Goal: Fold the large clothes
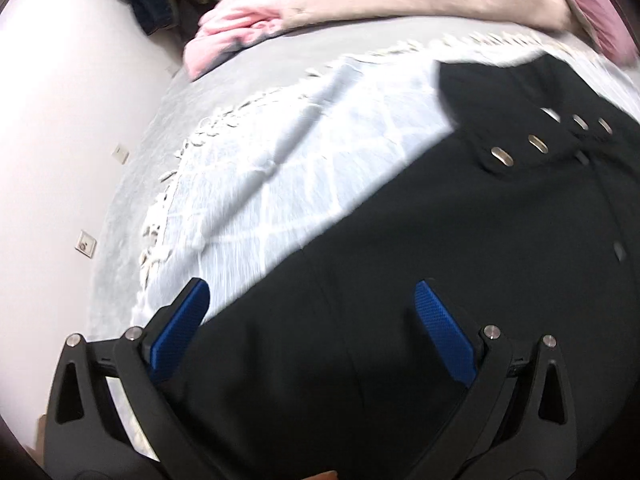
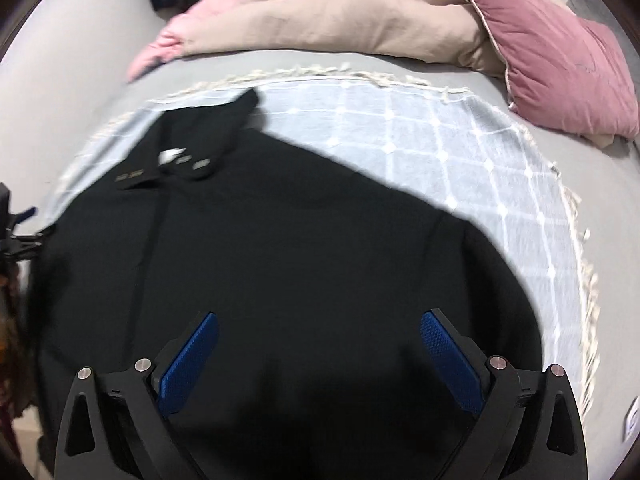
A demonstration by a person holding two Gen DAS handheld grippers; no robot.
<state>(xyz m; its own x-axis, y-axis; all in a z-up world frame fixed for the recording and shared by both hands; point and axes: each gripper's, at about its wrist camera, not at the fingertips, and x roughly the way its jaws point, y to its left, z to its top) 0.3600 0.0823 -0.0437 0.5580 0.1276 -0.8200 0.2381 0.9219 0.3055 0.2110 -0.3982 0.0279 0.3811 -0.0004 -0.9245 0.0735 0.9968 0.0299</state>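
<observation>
A large black collared garment lies spread on a pale blue checked throw with a fringe on a bed. Its collar with metal studs points toward the far side. My left gripper is open and empty, hovering over the garment's left side near its edge. In the right wrist view the same black garment fills the middle, collar at the far left. My right gripper is open and empty above the garment's right part. The left gripper's tip shows at the left edge.
A beige duvet, a pink blanket and a dusty pink pillow lie along the far side of the bed. The grey bed sheet surrounds the throw. A white wall with sockets is on the left.
</observation>
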